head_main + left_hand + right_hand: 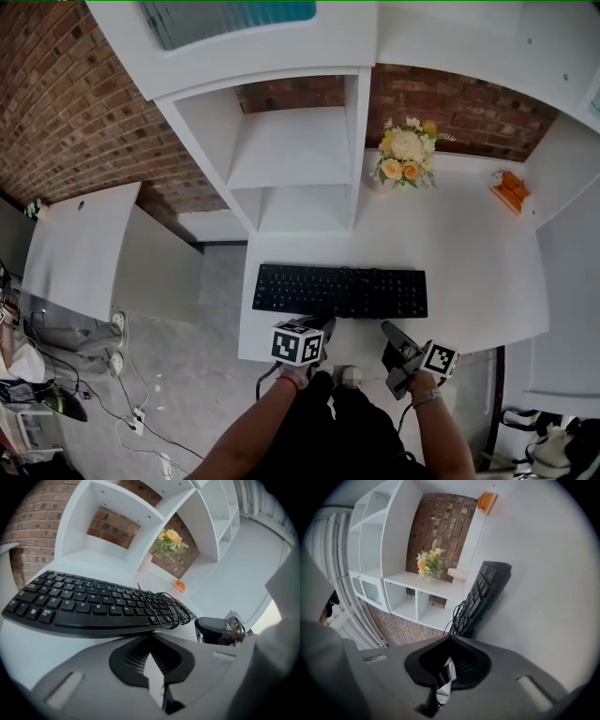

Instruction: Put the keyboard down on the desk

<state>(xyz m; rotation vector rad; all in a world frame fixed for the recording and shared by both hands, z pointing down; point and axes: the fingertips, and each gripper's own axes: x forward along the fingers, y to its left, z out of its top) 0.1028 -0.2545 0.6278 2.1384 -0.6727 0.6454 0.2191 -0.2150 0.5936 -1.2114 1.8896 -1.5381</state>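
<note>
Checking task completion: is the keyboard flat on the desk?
Flat: the keyboard lies on the desk; left gripper and right gripper are shut, empty.

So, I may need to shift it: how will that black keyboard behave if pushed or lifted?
The keyboard is long, thin, apparently rigid plastic: probably stiff and light, but likely to pivot if lifted by one end. Flat on the smooth white desk, it should slide rather than tip. The cable wound around it might loosen or snag.
</note>
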